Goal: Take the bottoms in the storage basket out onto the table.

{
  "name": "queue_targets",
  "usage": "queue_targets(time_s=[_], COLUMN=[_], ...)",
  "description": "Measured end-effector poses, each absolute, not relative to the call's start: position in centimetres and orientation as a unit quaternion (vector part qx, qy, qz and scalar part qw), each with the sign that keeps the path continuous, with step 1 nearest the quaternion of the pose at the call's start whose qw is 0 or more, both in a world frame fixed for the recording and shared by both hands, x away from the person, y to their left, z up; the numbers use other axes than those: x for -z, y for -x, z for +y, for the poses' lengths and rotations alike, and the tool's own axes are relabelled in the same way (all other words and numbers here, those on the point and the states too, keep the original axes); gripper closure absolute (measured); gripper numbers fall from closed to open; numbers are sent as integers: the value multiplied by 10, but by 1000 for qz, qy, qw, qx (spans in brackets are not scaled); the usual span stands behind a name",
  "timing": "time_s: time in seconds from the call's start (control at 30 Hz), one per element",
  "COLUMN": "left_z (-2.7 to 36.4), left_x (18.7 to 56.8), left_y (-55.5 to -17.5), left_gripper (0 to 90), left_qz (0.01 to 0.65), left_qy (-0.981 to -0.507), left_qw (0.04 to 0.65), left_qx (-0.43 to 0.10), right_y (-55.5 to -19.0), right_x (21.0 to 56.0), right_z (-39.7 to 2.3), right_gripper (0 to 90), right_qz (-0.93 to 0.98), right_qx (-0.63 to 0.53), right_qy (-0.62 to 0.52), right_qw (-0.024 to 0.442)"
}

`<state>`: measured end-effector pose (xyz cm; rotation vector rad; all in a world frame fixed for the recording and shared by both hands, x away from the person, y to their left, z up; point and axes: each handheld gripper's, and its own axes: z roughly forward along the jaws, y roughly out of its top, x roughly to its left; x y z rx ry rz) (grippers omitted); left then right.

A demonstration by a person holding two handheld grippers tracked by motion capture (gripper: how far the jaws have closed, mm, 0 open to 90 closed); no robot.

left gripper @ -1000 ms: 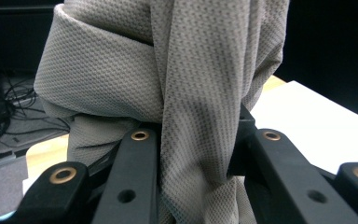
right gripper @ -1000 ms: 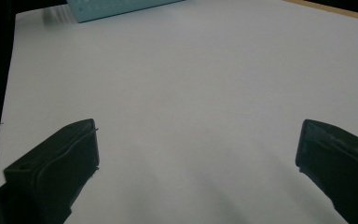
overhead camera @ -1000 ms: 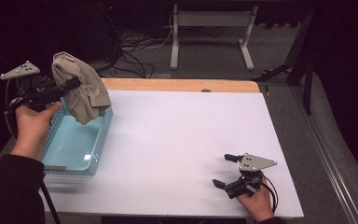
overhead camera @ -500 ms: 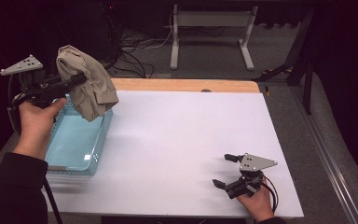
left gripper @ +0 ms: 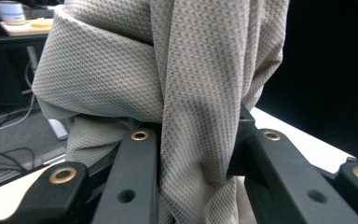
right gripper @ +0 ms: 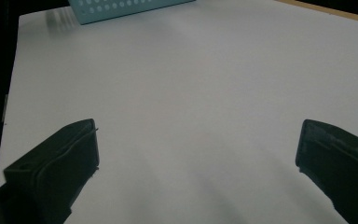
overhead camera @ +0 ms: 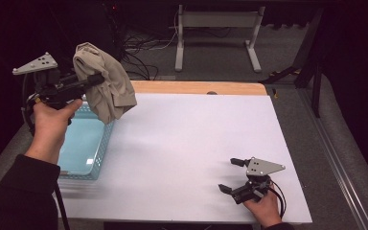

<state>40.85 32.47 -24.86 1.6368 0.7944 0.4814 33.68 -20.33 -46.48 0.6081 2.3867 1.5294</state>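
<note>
Lifting: left gripper (overhead camera: 93, 79) jaws clamp cloth (overhead camera: 106, 86), risen clear above basket (overhead camera: 84, 143); right gripper (overhead camera: 234, 176) jaws wide.

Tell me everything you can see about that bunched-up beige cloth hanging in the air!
The crumpled beige knitted cloth looks like soft fabric with a fine dotted weave, seen close up in the left gripper view. It is bunched and folded over itself, drooping in loose folds. The person's left tool is shut on it, black jaws squeezing a thick fold between them. It hangs above the far corner of the pale blue perforated plastic basket, and nothing else touches it.
</note>
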Motion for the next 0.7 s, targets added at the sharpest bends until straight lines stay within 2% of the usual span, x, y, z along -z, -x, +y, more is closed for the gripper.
queue_targets(time_s=[0.7], left_z=[261], left_x=[256], left_y=[-420], left_gripper=[721], left_qz=[304], left_qy=[-718], left_qw=[604], left_qx=[-163], right_y=[-336], right_x=[465], right_z=[-204], right_gripper=[2], right_qz=[816], right_qx=[-526], right_qy=[-209], right_qw=[120])
